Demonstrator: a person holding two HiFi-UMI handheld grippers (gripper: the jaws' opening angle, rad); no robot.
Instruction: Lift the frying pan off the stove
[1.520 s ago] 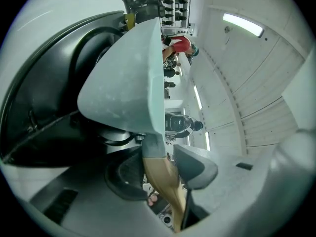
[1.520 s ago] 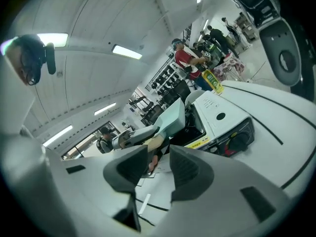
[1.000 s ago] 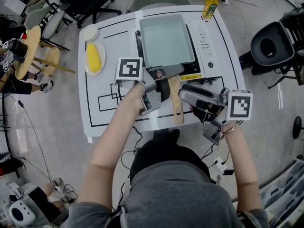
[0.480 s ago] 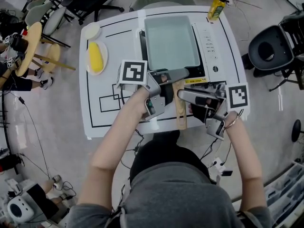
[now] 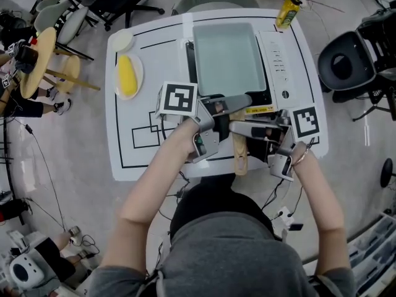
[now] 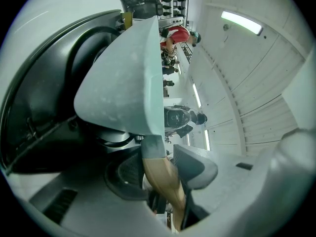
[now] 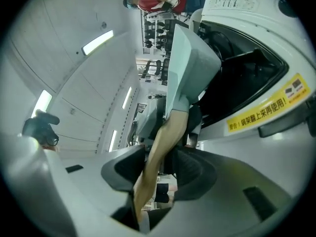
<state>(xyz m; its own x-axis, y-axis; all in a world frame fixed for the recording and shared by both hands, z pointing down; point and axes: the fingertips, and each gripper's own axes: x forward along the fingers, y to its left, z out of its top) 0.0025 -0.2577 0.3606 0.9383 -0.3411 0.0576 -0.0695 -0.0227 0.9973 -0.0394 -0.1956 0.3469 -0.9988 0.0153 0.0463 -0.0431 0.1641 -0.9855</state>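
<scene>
A pale green rectangular frying pan (image 5: 226,57) sits on the portable stove (image 5: 281,67). Its wooden handle (image 5: 238,150) points toward the table's front edge. My left gripper (image 5: 230,107) is shut on the handle just below the pan; in the left gripper view the handle (image 6: 160,174) runs between both pads up to the pan (image 6: 123,78). My right gripper (image 5: 242,138) comes in from the right, lower on the handle. Its jaws are closing with the handle (image 7: 160,147) between them, and a thin gap shows at one pad. The pan (image 7: 190,58) rises beyond.
On the white table (image 5: 142,147), a plate with a yellow food piece (image 5: 127,76) and a small white dish (image 5: 122,40) sit at the far left. A yellow bottle (image 5: 289,8) stands at the far right corner. Office chairs surround the table.
My right gripper has moved left from beside the handle, and its jaws now stand around it. The left gripper has stayed on the handle near the pan.
</scene>
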